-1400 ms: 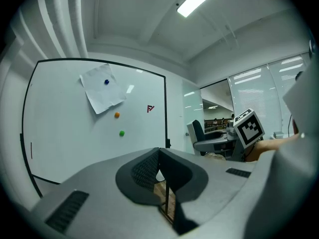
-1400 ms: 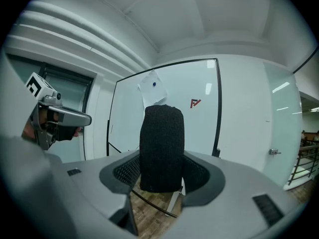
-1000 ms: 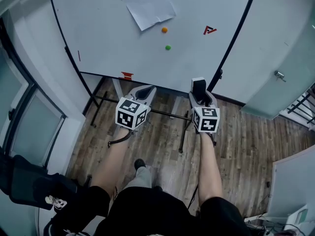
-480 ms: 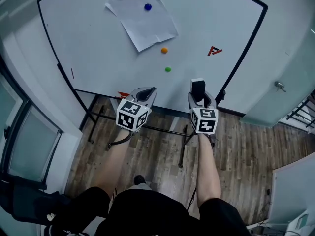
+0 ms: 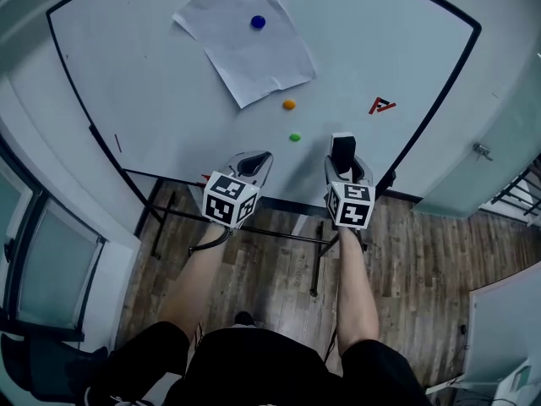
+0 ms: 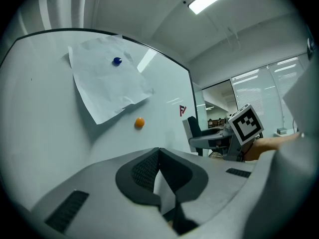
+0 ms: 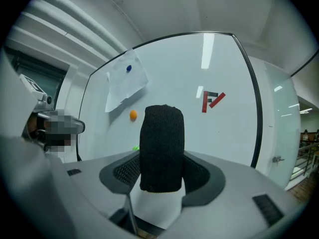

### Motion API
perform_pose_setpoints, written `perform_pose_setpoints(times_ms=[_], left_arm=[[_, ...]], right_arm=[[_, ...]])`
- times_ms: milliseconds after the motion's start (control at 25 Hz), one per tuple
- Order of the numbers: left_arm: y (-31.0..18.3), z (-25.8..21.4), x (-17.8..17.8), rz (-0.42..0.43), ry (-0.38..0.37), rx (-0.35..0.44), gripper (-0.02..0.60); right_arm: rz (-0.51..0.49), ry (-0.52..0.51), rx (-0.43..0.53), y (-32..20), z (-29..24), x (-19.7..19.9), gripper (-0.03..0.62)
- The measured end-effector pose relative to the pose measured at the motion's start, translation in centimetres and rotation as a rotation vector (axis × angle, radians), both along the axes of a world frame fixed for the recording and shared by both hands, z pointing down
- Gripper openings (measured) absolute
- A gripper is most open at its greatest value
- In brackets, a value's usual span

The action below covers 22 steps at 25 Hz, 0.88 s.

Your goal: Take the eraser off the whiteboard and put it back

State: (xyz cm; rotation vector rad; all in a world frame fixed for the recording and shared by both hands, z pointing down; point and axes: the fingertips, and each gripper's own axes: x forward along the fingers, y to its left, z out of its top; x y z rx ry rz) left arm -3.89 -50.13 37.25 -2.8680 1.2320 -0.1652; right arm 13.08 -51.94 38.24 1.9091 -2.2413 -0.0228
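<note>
Head view: the only writing on the whiteboard (image 5: 169, 83) is a small red logo (image 5: 383, 105) near its right edge. In the right gripper view it reads as a blocky letter F with a slash beside it (image 7: 213, 101). Each gripper's cube carries black-and-white square markers and no words.

The eraser (image 5: 341, 145) is clamped upright in the right gripper (image 5: 342, 155), in front of the whiteboard's lower edge and below the logo. Whether it touches the whiteboard cannot be told. In the right gripper view the eraser (image 7: 161, 143) has a black, knit-textured face with rounded top corners over a white body. The right gripper (image 7: 161, 169) has its jaws closed against the eraser's two sides.

The left gripper (image 5: 258, 157) is also in front of the whiteboard's lower edge, to the left of the eraser. In its own view the left gripper (image 6: 159, 153) has its pads pressed together at the tips with nothing between them.

High on the whiteboard a creased white sheet of paper (image 5: 254, 53) hangs tilted, pinned by a blue magnet (image 5: 258, 22). An orange magnet (image 5: 289, 104) sits just below the sheet's lower corner. A green magnet (image 5: 294, 137) lies below that, nearer the whiteboard's bottom edge and between the two grippers.
</note>
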Motion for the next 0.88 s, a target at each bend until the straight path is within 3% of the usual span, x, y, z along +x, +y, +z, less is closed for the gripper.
perform_pose_setpoints(times_ms=[880], left_arm=[[-8.3, 1.6, -3.5, 0.053, -0.025, -0.017, 0.021]], right_arm=[[0.141, -0.023, 0.015, -8.3, 0.8, -1.7, 0.253]])
